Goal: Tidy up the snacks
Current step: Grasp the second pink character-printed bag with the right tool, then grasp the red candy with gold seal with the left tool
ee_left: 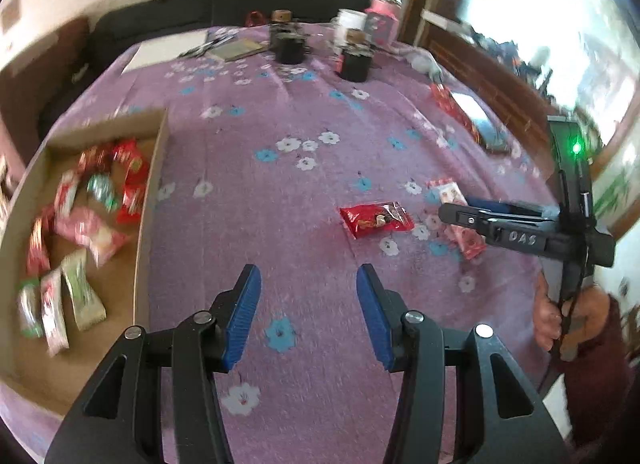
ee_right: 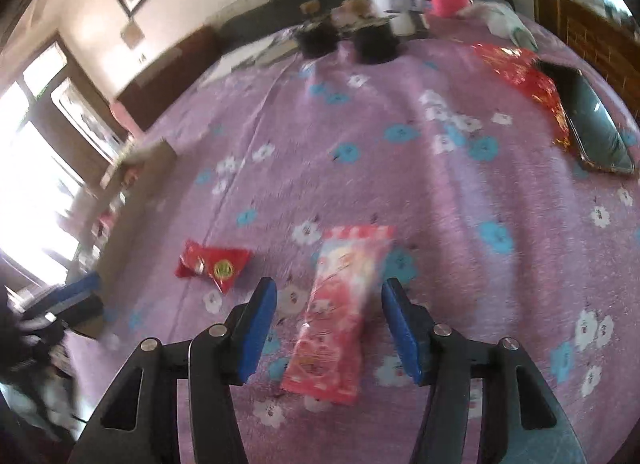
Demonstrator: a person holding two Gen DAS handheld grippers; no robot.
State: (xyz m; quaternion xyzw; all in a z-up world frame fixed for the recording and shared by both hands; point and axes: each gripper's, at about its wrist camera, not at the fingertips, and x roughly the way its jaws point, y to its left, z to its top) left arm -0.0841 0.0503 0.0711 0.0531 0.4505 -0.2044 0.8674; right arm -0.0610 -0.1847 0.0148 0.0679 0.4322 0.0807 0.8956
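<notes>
Landmark: the cardboard box, open-topped, sitting on the purple flowered cloth at the left side of the table.
In the box: a jumble of snack packets, red, pink and green ones, lying loose on the box floor; the blur hides their printing.
Red packet: flat on the cloth, well to the right of the box; it also shows in the right wrist view.
Pink packet: long and striped at one end, flat on the cloth, farther from the box than the red packet and near it but apart.
Left gripper: blue pads spread wide, nothing between them, hovering over bare cloth just right of the box's near wall.
Right gripper: spread wide, one finger on each side of the pink packet; I cannot tell if the pads touch it. From the left wrist view it reaches in over that packet, far from the box.
Hand: the person's right hand, wrapped round the right gripper's handle.
Far from the box: two dark jars at the table's back, a pink container behind them, and a phone with a red foil wrapper beside it on the right.
</notes>
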